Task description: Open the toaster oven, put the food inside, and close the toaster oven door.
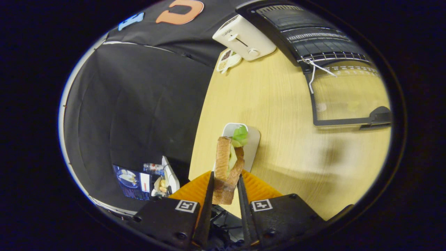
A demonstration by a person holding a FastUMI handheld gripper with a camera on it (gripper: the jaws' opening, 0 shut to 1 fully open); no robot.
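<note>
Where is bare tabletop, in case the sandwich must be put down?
Gripper shut on toasted sandwich. Bare wooden table between white tray, white toaster and black oven's open glass door. Crowded near toaster: small dish.

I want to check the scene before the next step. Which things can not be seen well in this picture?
- Gripper, shut on the sandwich: the fingers hide the sandwich's lower sides.
- Toaster oven: its inside is too dark to see into, and its far part is cut off at the edge.
- Small dish beside the white toaster: contents too small to name.
- White tray: partly hidden behind the sandwich.
</note>
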